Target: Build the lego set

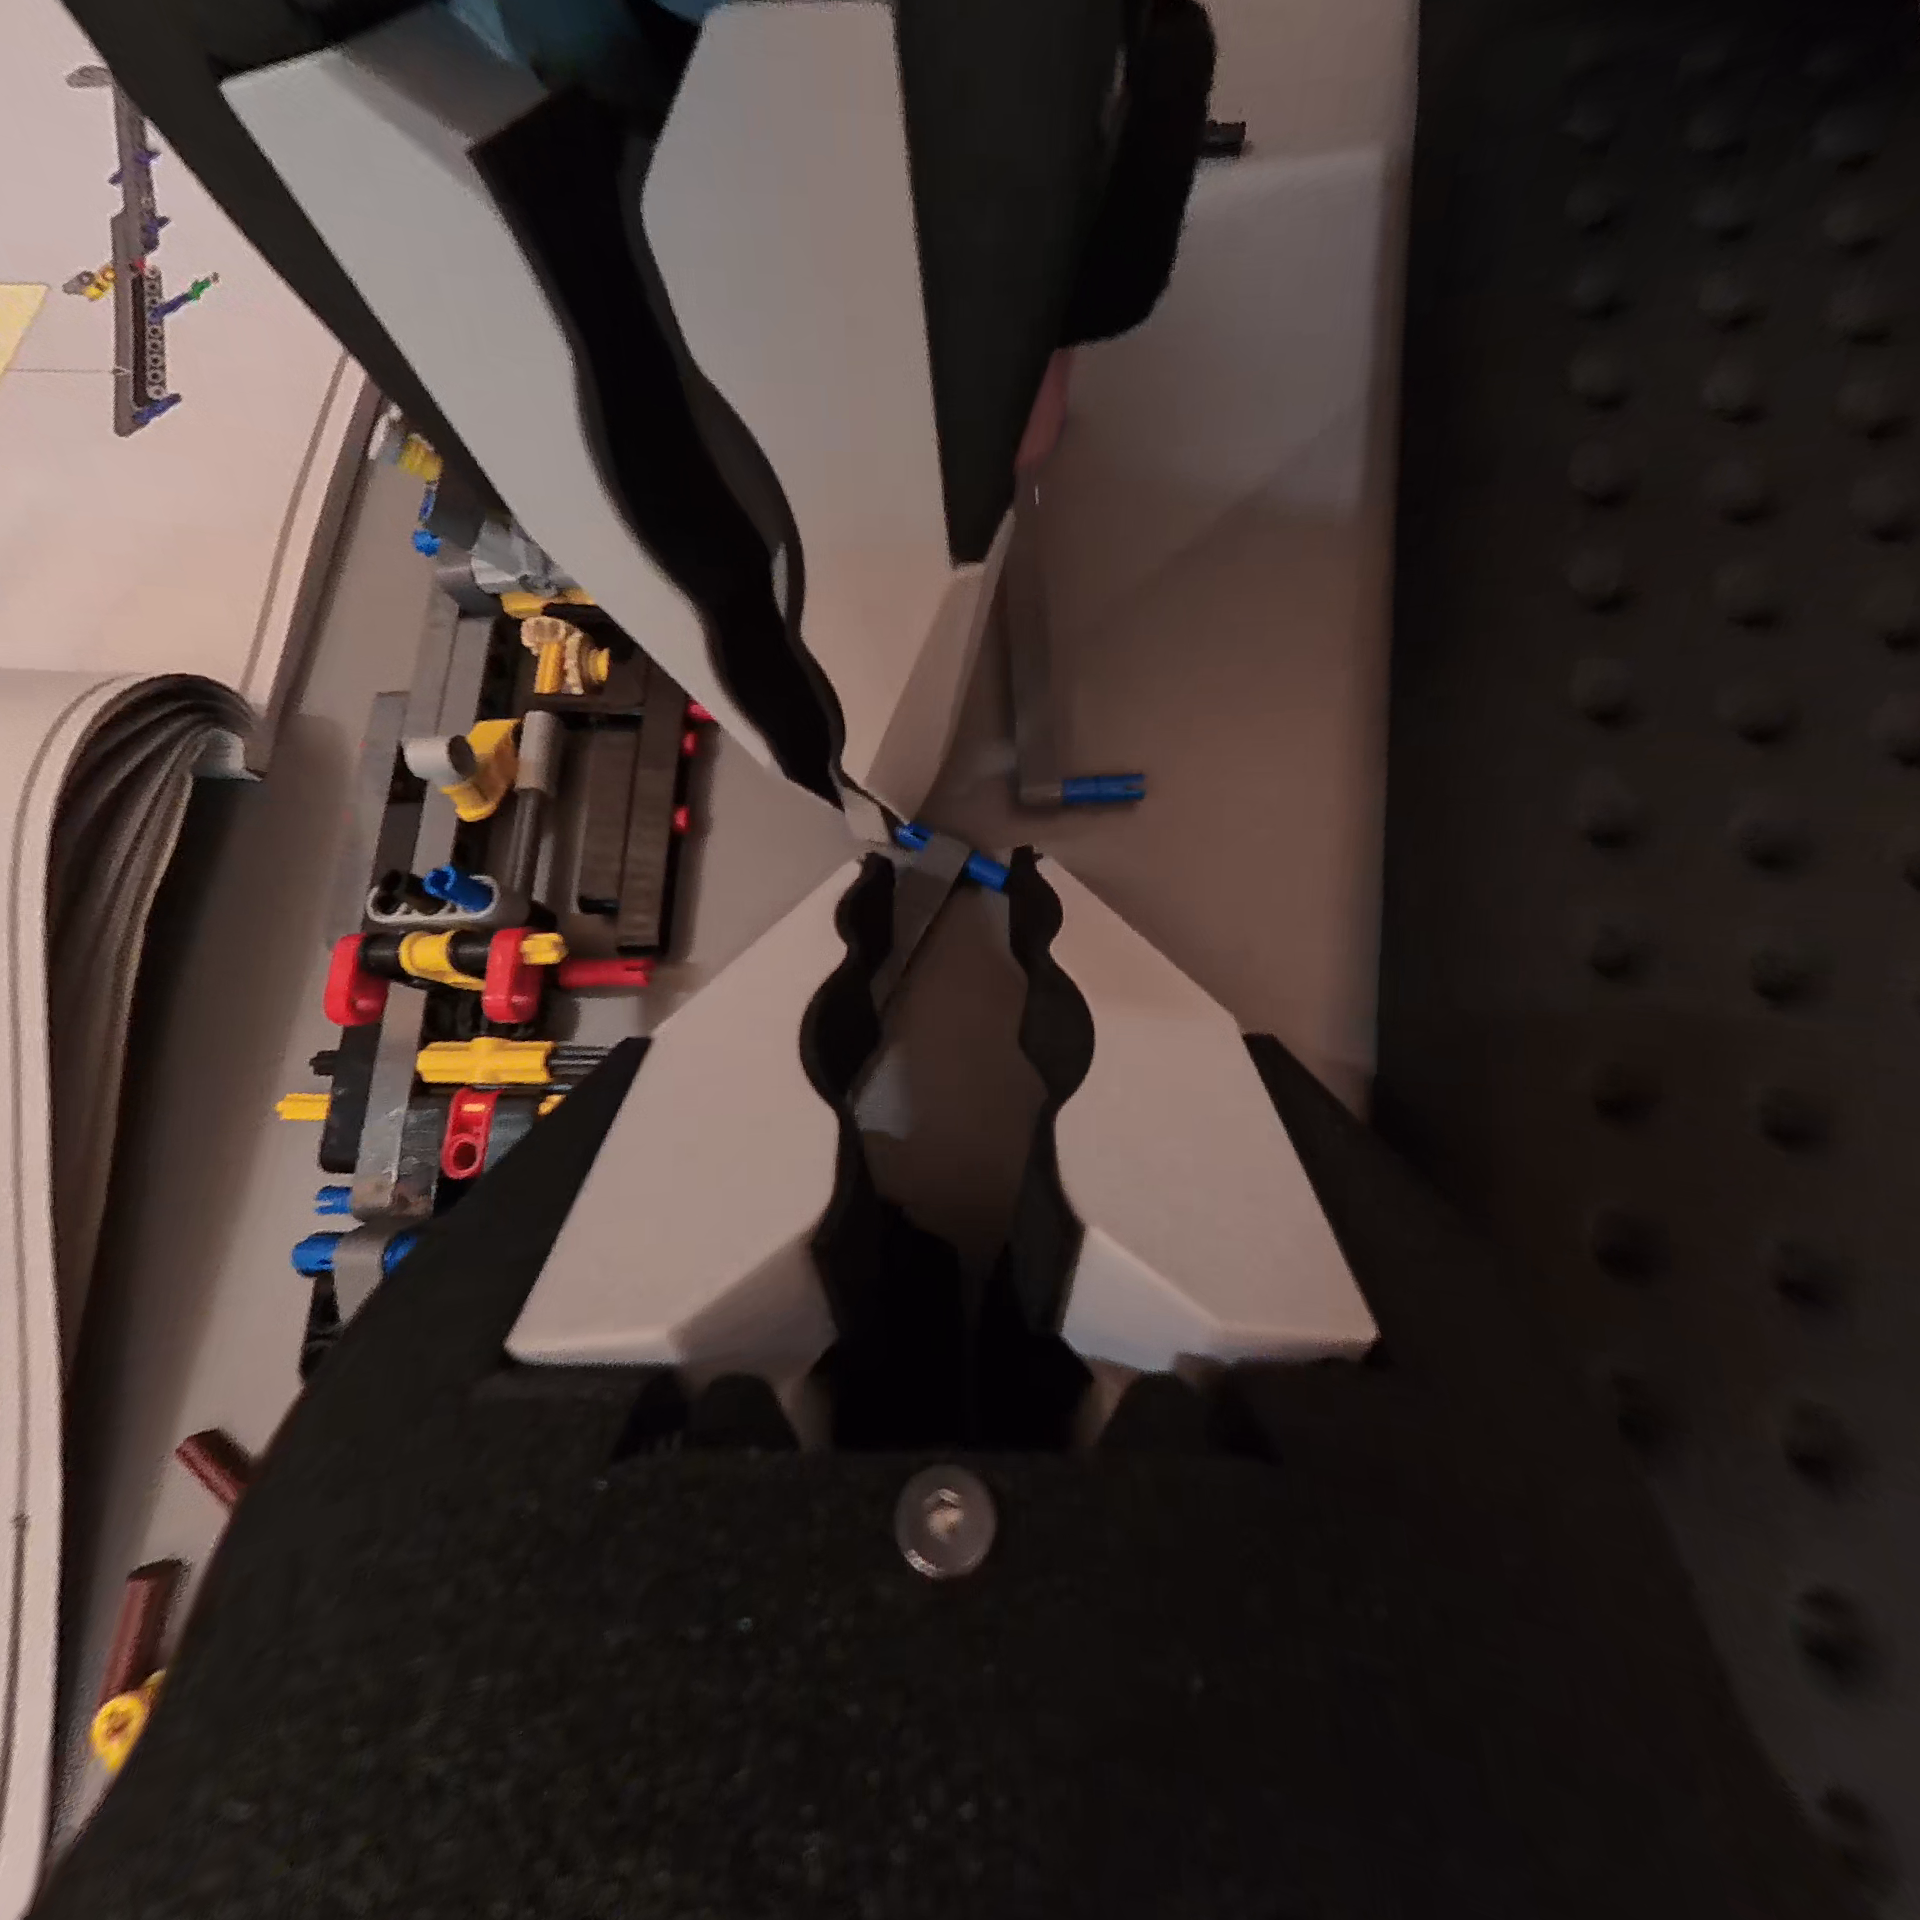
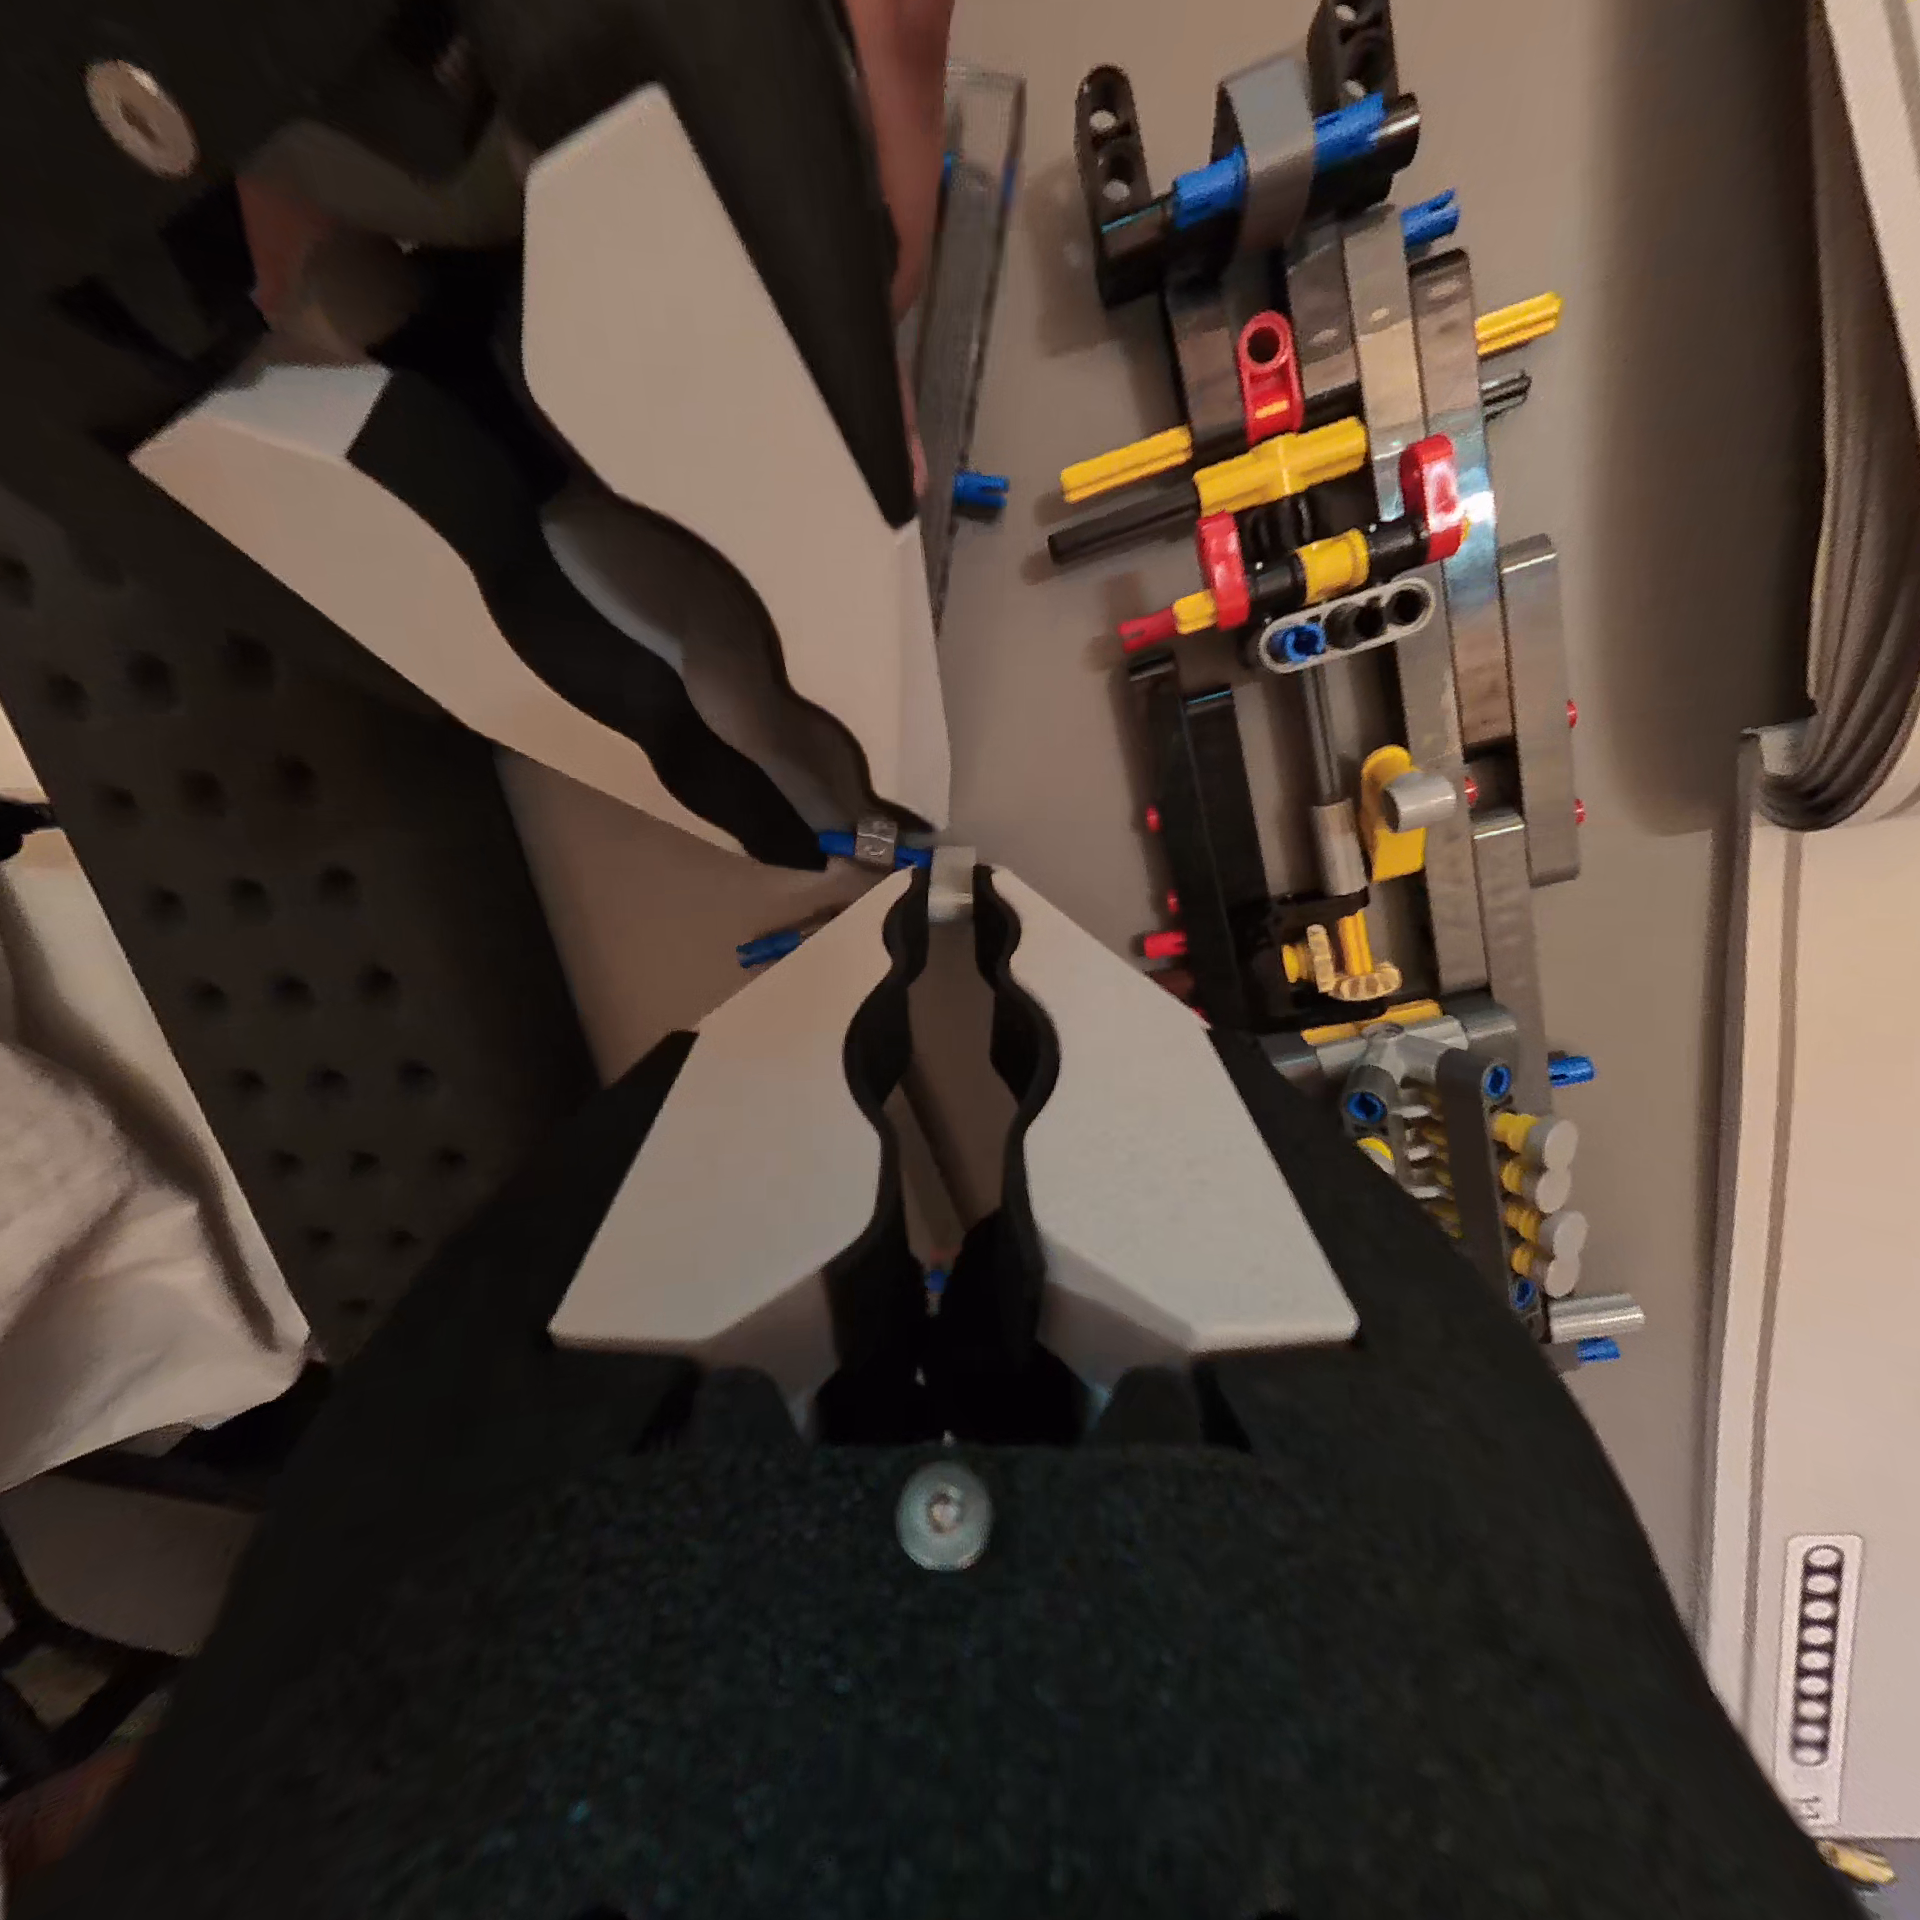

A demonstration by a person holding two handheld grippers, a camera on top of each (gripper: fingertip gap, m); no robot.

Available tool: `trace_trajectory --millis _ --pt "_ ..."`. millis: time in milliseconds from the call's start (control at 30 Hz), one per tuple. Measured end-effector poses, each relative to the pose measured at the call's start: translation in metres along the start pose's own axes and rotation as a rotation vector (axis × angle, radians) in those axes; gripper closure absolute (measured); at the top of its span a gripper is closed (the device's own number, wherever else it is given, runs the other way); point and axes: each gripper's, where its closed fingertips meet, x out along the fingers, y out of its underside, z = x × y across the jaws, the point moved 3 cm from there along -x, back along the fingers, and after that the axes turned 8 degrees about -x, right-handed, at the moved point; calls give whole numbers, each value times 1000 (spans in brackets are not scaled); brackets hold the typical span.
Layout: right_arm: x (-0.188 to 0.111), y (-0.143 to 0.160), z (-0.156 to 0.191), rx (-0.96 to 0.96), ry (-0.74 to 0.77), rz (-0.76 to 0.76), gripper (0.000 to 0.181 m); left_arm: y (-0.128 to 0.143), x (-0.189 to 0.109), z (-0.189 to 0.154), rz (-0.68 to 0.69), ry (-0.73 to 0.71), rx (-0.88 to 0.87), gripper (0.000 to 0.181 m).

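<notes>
While the left gripper (image 1: 940, 868) pinches a grey beam (image 1: 925, 894) with a blue pin (image 1: 985, 869) through its tip, the right gripper (image 2: 948, 883) clamps a small grey piece (image 2: 951, 878), tips meeting above the table (image 1: 1195, 675). Nearby lies the half-built model (image 2: 1382, 665).

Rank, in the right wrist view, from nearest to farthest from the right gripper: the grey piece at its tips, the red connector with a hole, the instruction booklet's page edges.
1. Grey piece, between the right gripper tips.
2. Red connector, upper right, on the lego assembly.
3. Booklet page edges, far right.
</notes>
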Motion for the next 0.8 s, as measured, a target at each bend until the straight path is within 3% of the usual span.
trace_trajectory --millis 267,367,467,800 --pt "-5 9 -7 61 -12 -70 175 -8 -11 5 -57 -3 -14 157" --pt "-15 2 2 121 -88 -270 175 -17 -16 9 -114 -25 -27 158" --pt "-21 -4 6 192 -143 -442 175 -23 -19 2 -151 -63 85 158" --pt "-42 -11 8 356 -375 -851 175 -30 -24 16 -163 -427 392 179"
